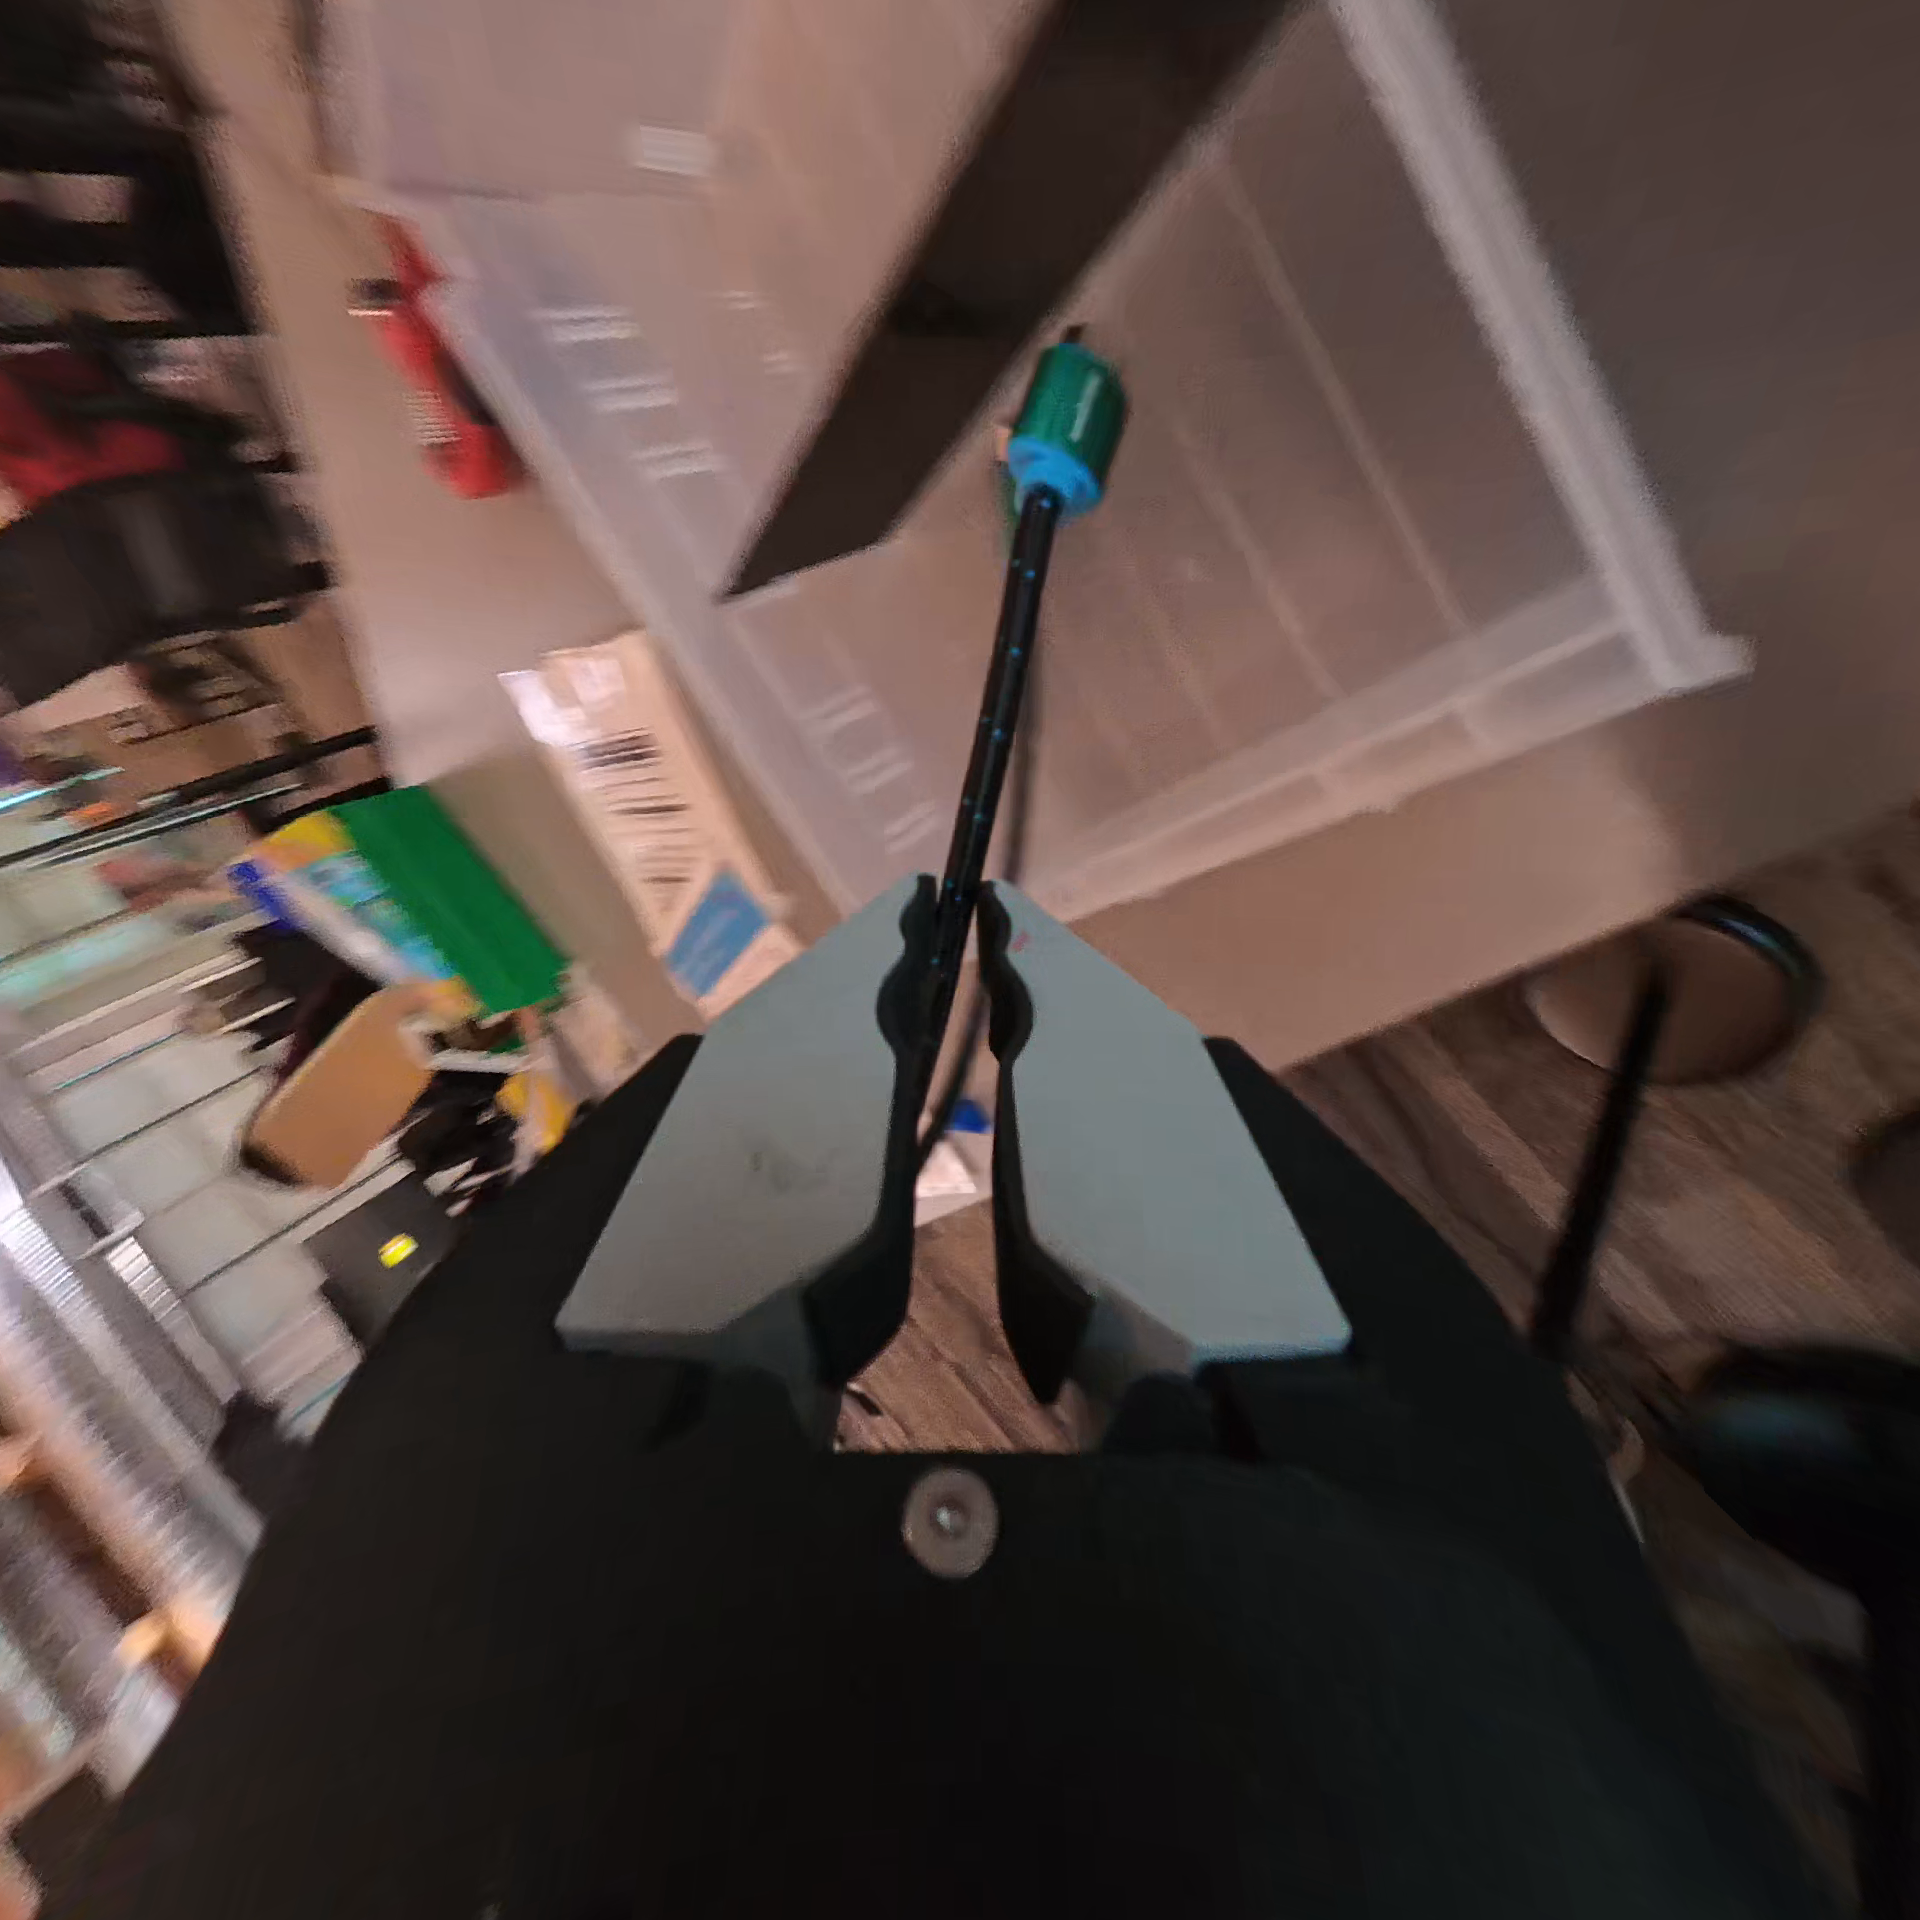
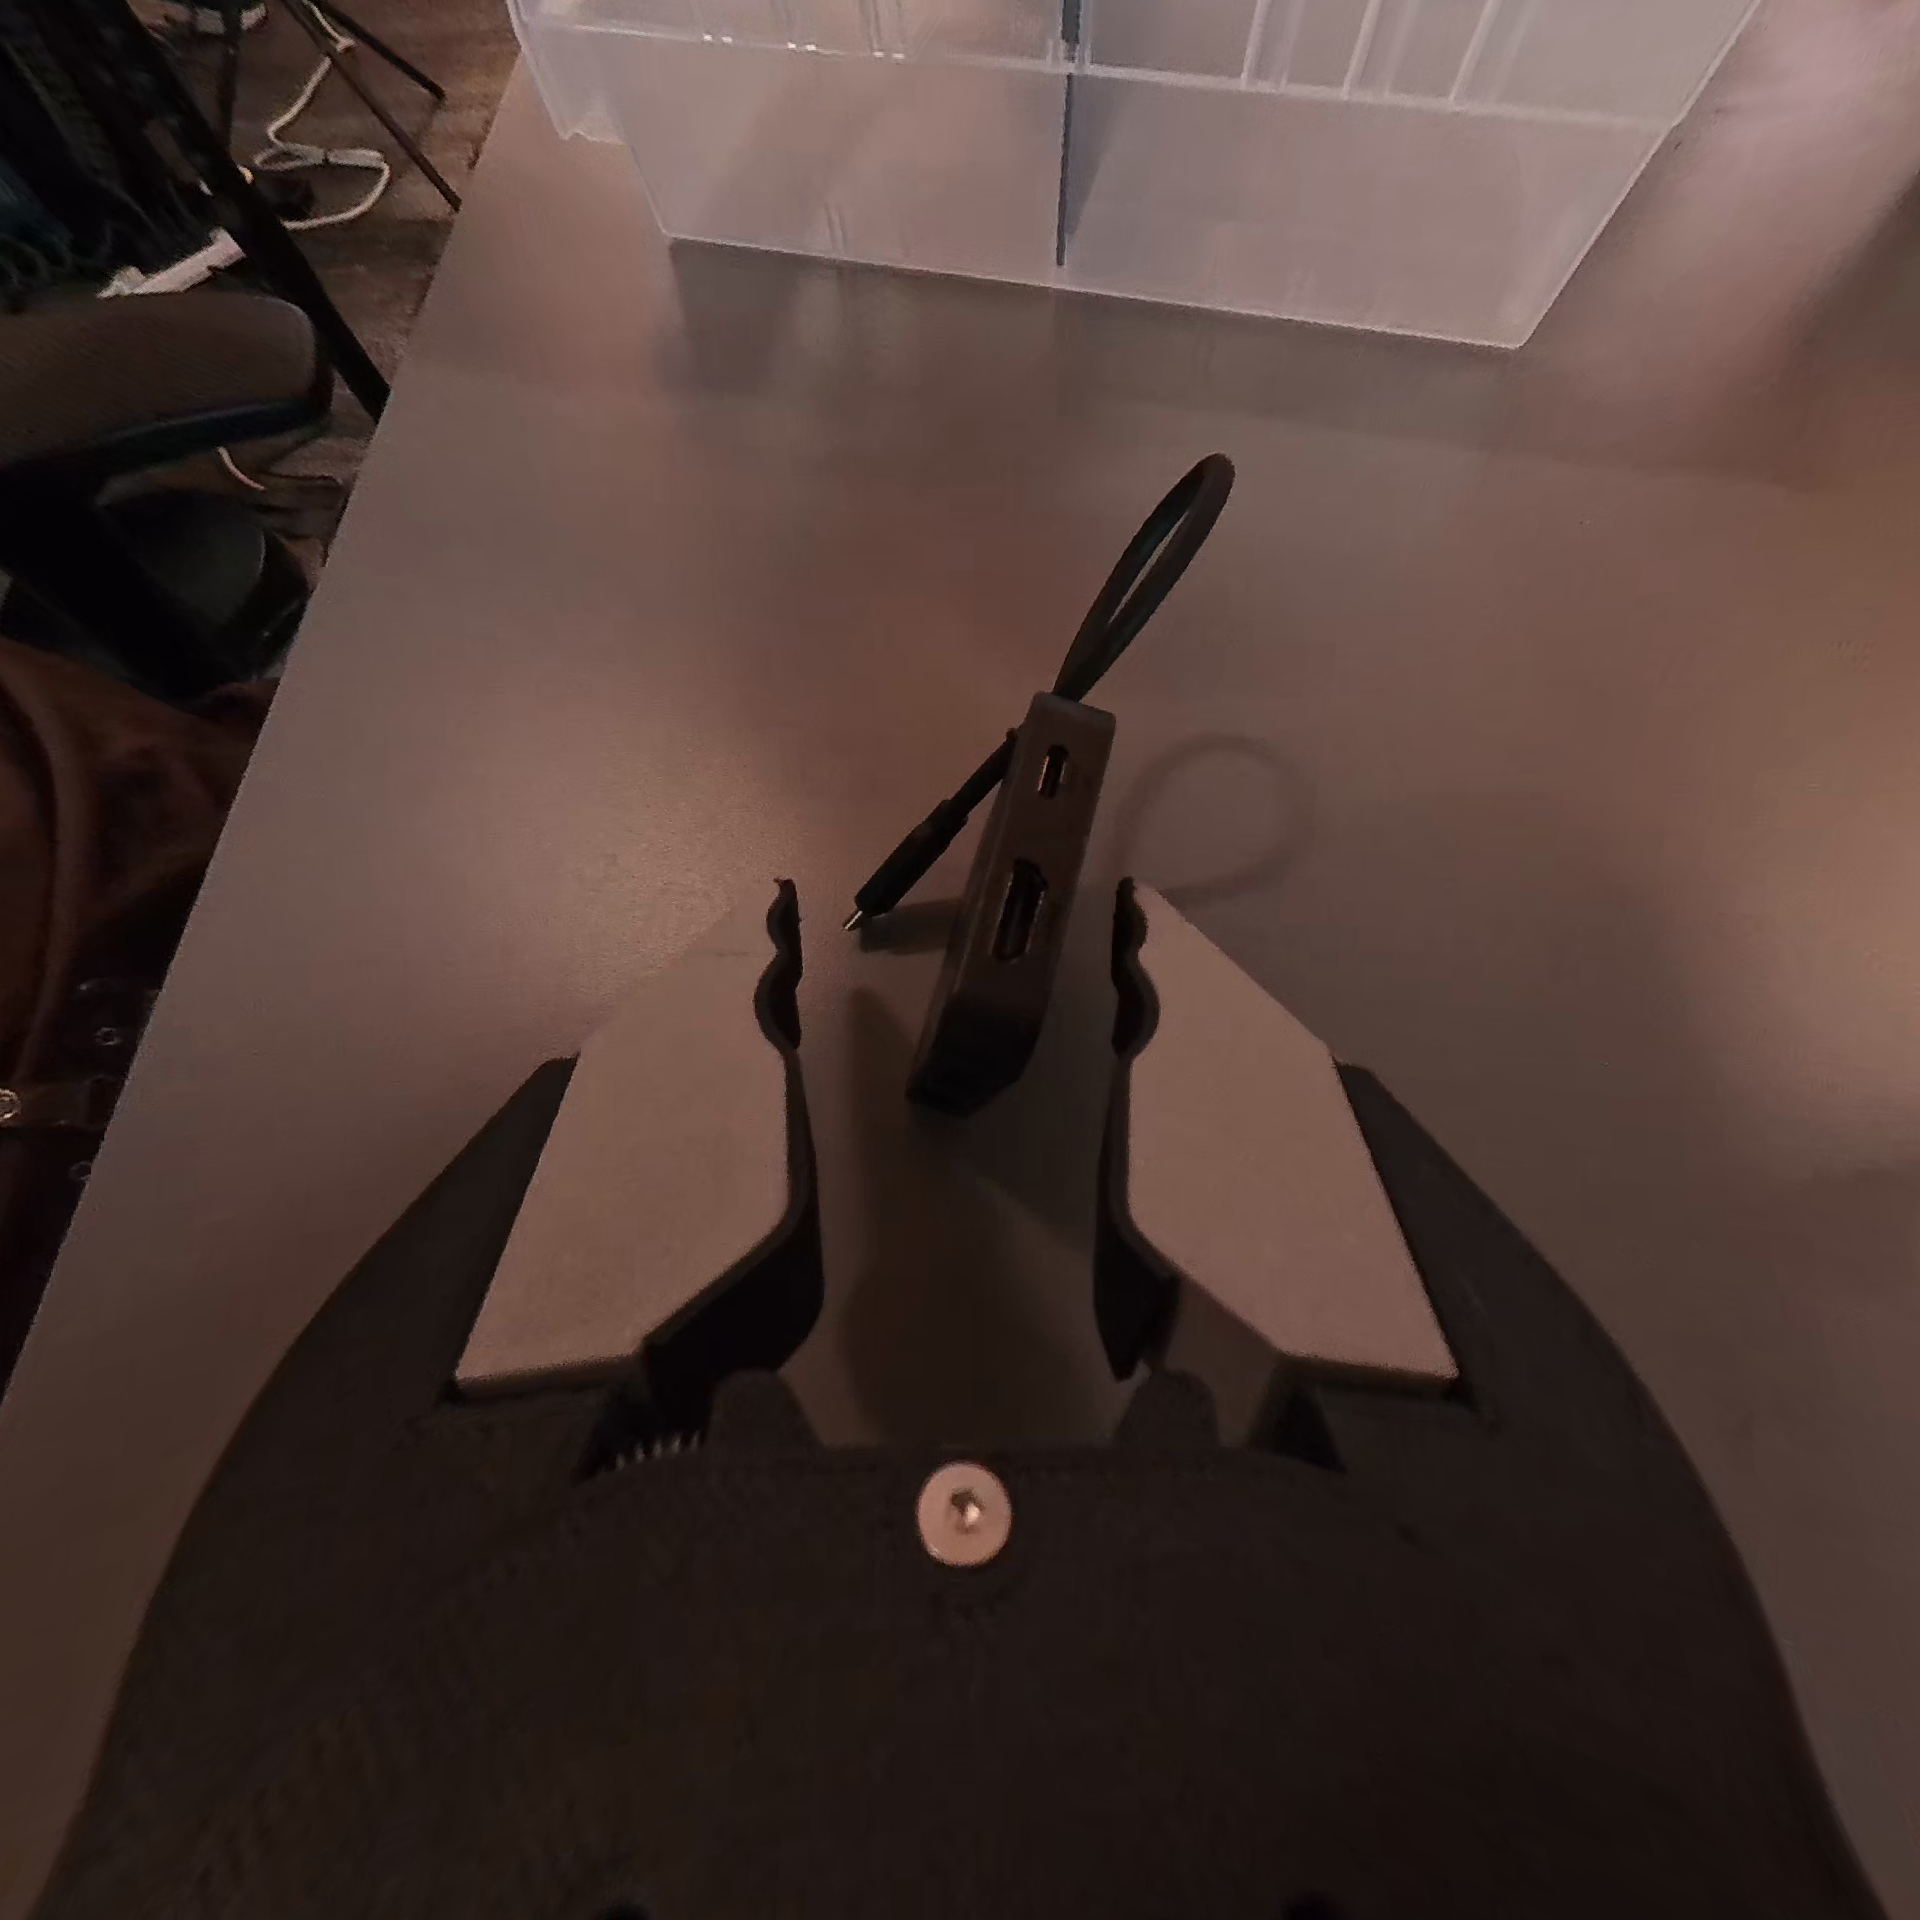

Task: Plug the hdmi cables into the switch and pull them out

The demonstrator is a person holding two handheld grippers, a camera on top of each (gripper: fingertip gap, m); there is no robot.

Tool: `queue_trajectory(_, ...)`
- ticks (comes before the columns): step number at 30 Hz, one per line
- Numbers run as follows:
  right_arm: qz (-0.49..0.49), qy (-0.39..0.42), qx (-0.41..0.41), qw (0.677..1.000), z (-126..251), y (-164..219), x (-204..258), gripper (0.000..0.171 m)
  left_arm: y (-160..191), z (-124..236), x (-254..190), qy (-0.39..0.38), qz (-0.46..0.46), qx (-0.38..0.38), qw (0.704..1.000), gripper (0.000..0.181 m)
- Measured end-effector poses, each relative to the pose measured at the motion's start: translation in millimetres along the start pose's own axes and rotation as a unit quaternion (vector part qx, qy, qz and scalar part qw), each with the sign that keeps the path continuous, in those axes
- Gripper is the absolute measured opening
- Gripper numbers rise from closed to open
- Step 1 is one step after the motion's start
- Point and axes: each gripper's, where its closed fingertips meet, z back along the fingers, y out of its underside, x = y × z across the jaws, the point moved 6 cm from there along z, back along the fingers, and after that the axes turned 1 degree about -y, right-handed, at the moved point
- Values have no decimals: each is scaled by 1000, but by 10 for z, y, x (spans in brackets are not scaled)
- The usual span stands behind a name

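Note:
In the left wrist view, my left gripper (image 1: 951, 904) is shut on a black braided HDMI cable (image 1: 997, 686). The cable runs forward from the fingertips to its green and blue plug (image 1: 1068, 421), held in the air. The view is blurred and tilted. In the right wrist view, my right gripper (image 2: 956, 896) is open above the grey table (image 2: 582, 644). The dark grey switch (image 2: 1023, 883) stands on its edge between the fingers, nearer the right finger, with its ports facing me. I cannot tell whether a finger touches it. Its short black lead (image 2: 1143, 561) loops up and ends in a small plug (image 2: 873, 912).
A clear plastic bin (image 2: 1091, 177) stands at the back of the table and also shows in the left wrist view (image 1: 1299, 436). The table edge runs along the left, with a dark chair (image 2: 156, 374) beyond it. A stool (image 1: 1683, 987) and cluttered shelves (image 1: 125, 935) show in the left wrist view. Some 35 cm of space lies between my two pairs of fingers.

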Motion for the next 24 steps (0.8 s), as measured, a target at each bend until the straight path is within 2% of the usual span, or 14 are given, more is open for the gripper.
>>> queue_trajectory(1, 1, 4, -2, 1000, 8, -7, -1, 58, 4, 91, 152, -46, 16, -9, 999, 4)
queue_trajectory(3, 1, 9, -10, 1000, 28, -23, -11, 57, -20, 335, 450, -121, 69, -55, 989, 4)
queue_trajectory(6, -11, 6, -24, 1000, 60, -27, -43, 61, -86, 733, 706, -159, 134, -146, 967, 4)
queue_trajectory(10, -30, -4, -51, 998, 116, -60, -77, 67, -173, 1257, 839, -225, 131, -211, 942, 4)
queue_trajectory(13, -45, -7, -78, 996, 167, -125, -93, 84, -356, 1557, 743, -201, 127, -267, 934, 3)
queue_trajectory(16, -51, -8, -103, 993, 232, -183, -99, 93, -625, 1685, 541, -134, 111, -315, 933, 4)
queue_trajectory(20, -45, 1, -128, 991, 321, -231, -109, 95, -991, 1683, 196, -60, 67, -351, 932, 4)
queue_trajectory(24, -47, 13, -138, 989, 350, -233, -146, 96, -1355, 1513, -129, -12, 35, -360, 932, 4)
